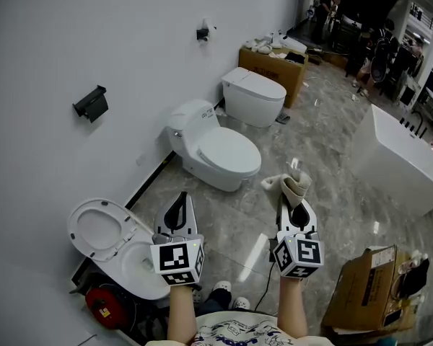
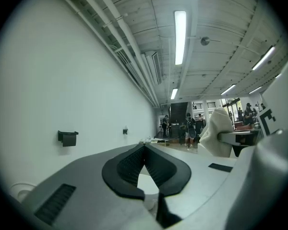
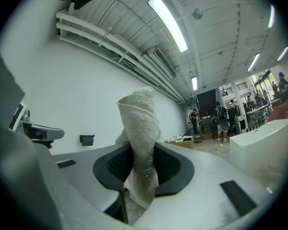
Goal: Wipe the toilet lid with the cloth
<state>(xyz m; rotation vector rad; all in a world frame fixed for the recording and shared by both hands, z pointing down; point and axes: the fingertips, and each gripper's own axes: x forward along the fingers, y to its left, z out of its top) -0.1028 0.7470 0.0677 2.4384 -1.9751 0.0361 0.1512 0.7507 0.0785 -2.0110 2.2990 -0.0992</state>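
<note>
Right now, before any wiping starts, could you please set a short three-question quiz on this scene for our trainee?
1. True or false: the left gripper is shut, with nothing between its jaws.
2. Multiple choice: what holds the cloth? A. the left gripper. B. the right gripper. C. neither; it lies on the floor.
3. Fill in: the toilet nearest the person has its lid ____.

Key: 1 true; 2 B; 3 raised.
</note>
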